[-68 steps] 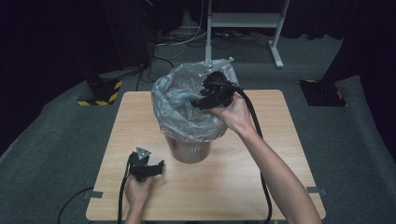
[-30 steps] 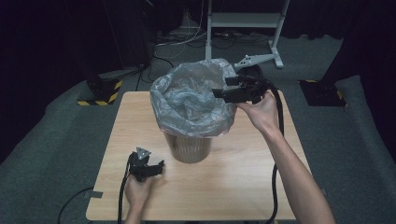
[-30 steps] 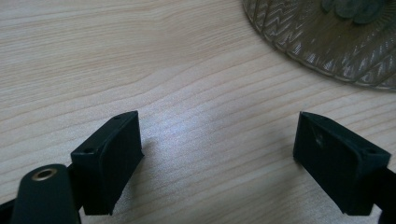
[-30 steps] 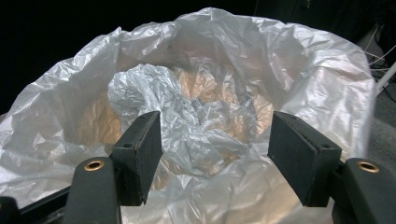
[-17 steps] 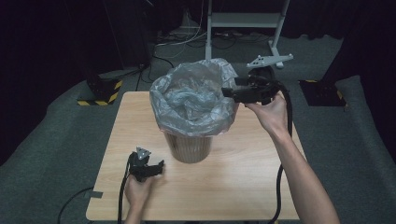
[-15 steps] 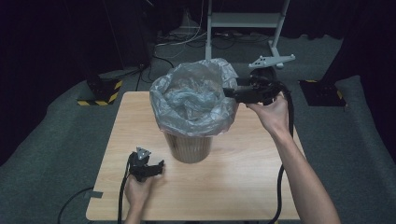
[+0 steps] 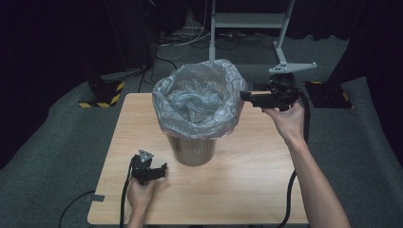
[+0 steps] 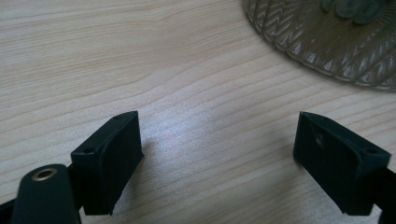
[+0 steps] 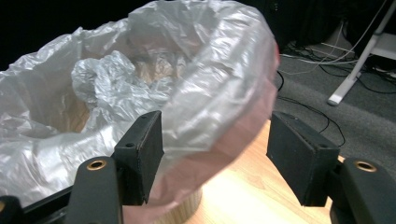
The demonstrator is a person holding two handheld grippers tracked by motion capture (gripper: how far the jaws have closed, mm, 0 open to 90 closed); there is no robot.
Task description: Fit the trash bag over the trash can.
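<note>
My right claw [image 7: 244, 95] has left the bag [image 7: 197, 102]. Earlier it was down inside the mouth of the bag, over the far right of the rim. Since then I've drawn it out and swung it to the right, past the edge, so it now hangs just off the bag's right side with its jaws pointing back at the plastic. My arm has followed, angling out toward the desk's [image 7: 247, 190] right edge. The bag's right rim now lies between the parted jaws in the right gripper view, unpinched.
</note>
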